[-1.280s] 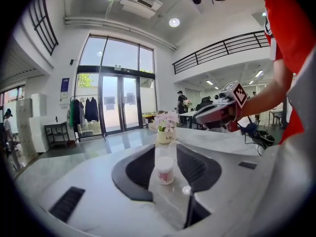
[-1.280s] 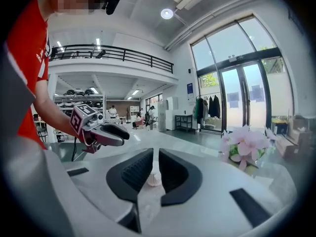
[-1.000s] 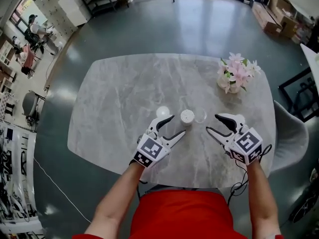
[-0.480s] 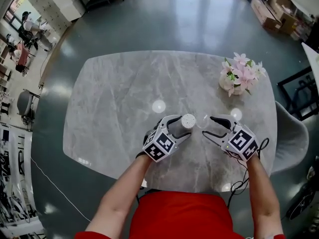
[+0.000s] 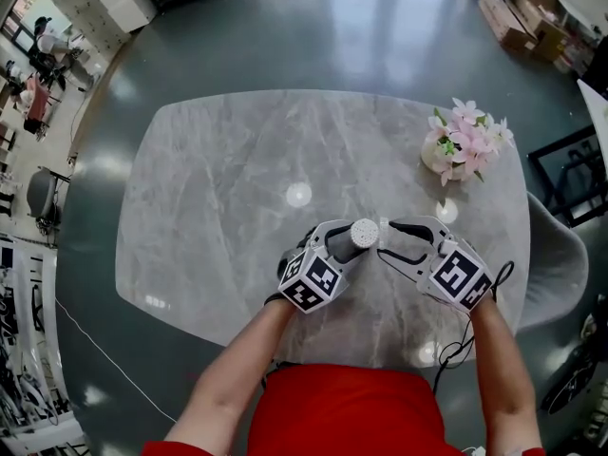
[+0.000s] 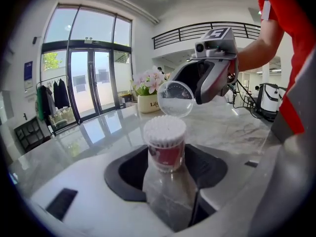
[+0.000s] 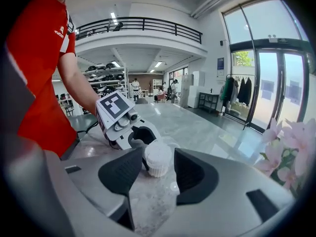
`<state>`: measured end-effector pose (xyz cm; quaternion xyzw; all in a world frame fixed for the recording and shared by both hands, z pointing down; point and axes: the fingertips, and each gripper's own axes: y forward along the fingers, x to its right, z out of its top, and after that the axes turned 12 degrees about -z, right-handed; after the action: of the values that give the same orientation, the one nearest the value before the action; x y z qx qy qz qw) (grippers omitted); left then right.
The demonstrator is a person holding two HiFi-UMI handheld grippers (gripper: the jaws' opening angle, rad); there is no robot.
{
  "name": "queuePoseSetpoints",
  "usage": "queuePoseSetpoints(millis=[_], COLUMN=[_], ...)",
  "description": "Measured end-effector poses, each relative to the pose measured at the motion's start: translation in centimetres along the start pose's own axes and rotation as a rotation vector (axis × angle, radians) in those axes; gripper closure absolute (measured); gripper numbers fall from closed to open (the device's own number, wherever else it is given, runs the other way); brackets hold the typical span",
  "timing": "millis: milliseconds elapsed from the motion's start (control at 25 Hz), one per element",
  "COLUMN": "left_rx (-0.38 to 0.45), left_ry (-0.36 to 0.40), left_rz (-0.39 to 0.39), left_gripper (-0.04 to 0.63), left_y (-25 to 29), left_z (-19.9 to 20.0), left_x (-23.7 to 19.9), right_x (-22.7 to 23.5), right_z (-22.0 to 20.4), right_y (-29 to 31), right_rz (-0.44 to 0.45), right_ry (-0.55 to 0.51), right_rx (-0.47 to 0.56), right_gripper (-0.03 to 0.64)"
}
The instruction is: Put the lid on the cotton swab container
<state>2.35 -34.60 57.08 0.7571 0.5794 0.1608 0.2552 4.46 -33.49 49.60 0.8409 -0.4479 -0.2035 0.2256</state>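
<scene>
The cotton swab container (image 5: pixel 362 230) is a small clear tub with a red label, packed with white swabs, standing on the marble table (image 5: pixel 237 160). In the left gripper view the tub (image 6: pixel 165 142) sits between my left gripper's (image 6: pixel 165 168) jaws, which are closing with slim gaps still showing. My left gripper (image 5: pixel 353 239) reaches it from the lower left. My right gripper (image 5: pixel 385 238) holds the clear round lid (image 6: pixel 176 98) tilted on edge just beyond the tub, its jaws closing on it. The right gripper view shows the swab tops (image 7: pixel 158 158) straight ahead between its jaws.
A vase of pink flowers (image 5: pixel 456 145) stands at the table's right end, beyond my right gripper. A grey chair (image 5: pixel 549 264) is tucked at the right edge and a black rack (image 5: pixel 570 174) stands behind it. Bright lamp reflections (image 5: pixel 298 195) lie on the tabletop.
Both grippers have moved inward to the middle. My left jaws came around the container. My right jaws closed on the lid and raised it off the table beside the container.
</scene>
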Motion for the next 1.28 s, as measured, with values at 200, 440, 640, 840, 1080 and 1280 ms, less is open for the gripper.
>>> queuePoseSetpoints(millis=[200,440,640,840,1080,1280], left_rx=[-0.003,0.003,0.0,-0.01,-0.006,0.009], left_ry=[-0.011,-0.013,-0.023,-0.04,-0.065,-0.078], left_rz=[0.017,0.013,0.029,0.067,0.073,0.068], left_gripper=[0.33,0.33,0.33,0.328,0.328,0.328], left_y=[0.3,0.5,0.5,0.7,0.7,0.8], left_z=[0.1,0.2,0.4,0.4,0.4,0.5], left_x=[0.1,0.3,0.4,0.2,0.2,0.3], right_x=[-0.9,-1.4,-1.8,-2.4,-2.8,-2.3], right_z=[1.1,1.5,1.4,0.8,0.3,0.5], right_y=[1.9,4.1,5.0,5.4,5.6,5.2], right_rz=[0.04,0.046,-0.003,-0.088,-0.169,-0.157], right_ry=[0.0,0.076,0.048,-0.191,-0.327,-0.207], right_rx=[-0.026,-0.069,-0.158,-0.211,-0.179,-0.14], right_gripper=[0.425,0.459,0.475,0.462,0.462,0.417])
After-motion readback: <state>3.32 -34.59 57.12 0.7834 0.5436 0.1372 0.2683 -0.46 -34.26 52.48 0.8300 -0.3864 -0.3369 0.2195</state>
